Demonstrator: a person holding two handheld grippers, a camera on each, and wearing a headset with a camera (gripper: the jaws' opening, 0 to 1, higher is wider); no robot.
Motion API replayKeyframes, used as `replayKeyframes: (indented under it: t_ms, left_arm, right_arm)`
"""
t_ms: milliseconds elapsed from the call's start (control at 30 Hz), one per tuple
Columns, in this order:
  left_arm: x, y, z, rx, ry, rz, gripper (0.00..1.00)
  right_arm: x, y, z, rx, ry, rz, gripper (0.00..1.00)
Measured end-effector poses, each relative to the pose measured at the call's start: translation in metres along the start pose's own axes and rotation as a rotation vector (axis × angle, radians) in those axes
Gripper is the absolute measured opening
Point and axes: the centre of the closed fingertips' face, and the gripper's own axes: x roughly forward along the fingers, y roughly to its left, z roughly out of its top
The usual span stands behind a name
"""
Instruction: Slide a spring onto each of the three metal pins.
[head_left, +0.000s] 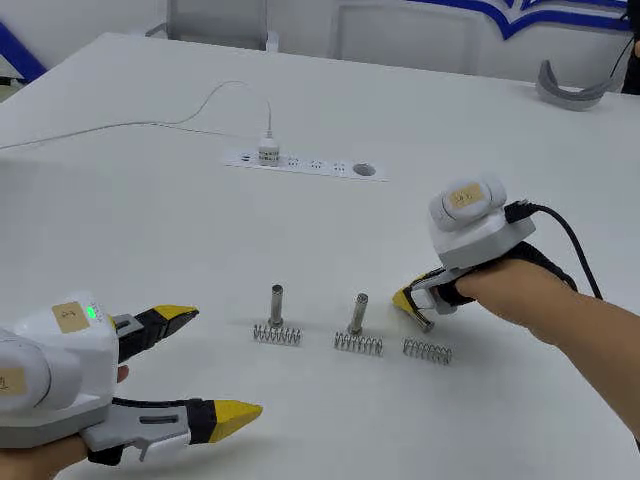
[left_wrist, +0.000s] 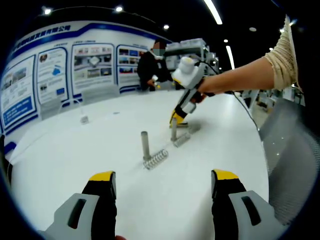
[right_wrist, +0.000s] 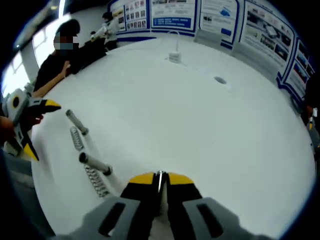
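Two metal pins stand upright on the white table (head_left: 150, 220): the left pin (head_left: 276, 303) (left_wrist: 145, 145) (right_wrist: 76, 121) and the middle pin (head_left: 359, 312) (left_wrist: 174, 131) (right_wrist: 94, 163). Three springs lie flat just in front of them: the left spring (head_left: 277, 335) (left_wrist: 156, 158), the middle spring (head_left: 358, 344) (left_wrist: 181, 139) and the right spring (head_left: 427, 351). My right gripper (head_left: 415, 305) (right_wrist: 160, 181) is tipped down just above the right spring, shut on a thin metal pin (head_left: 425, 322) whose end pokes out. My left gripper (head_left: 215, 365) (left_wrist: 162, 177) is held wide open left of the pins, with nothing in it.
A white power strip (head_left: 300, 163) with a plugged charger (head_left: 268, 152) and a cable lies farther back on the table. A grey curved object (head_left: 575, 90) rests at the far right edge. People stand beyond the table (right_wrist: 62, 45).
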Motion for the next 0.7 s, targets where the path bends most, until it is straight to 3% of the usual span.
replayKeyframes:
  t_ms: [300, 500, 700]
  left_arm:
    - [-0.0010, 0.0003, -0.0019, -0.004, 0.005, 0.003, 0.79]
    - [-0.0008, 0.0004, -0.0023, -0.005, 0.007, 0.003, 0.78]
    - [-0.0002, 0.0023, -0.0036, -0.004, 0.014, 0.004, 0.78]
  right_arm:
    - [0.0012, 0.0005, -0.0017, 0.006, 0.047, 0.018, 0.10]
    - [0.0003, 0.0045, -0.0028, -0.044, 0.102, 0.011, 0.09]
    - [0.0002, 0.0040, -0.0042, -0.055, 0.107, 0.002, 0.09]
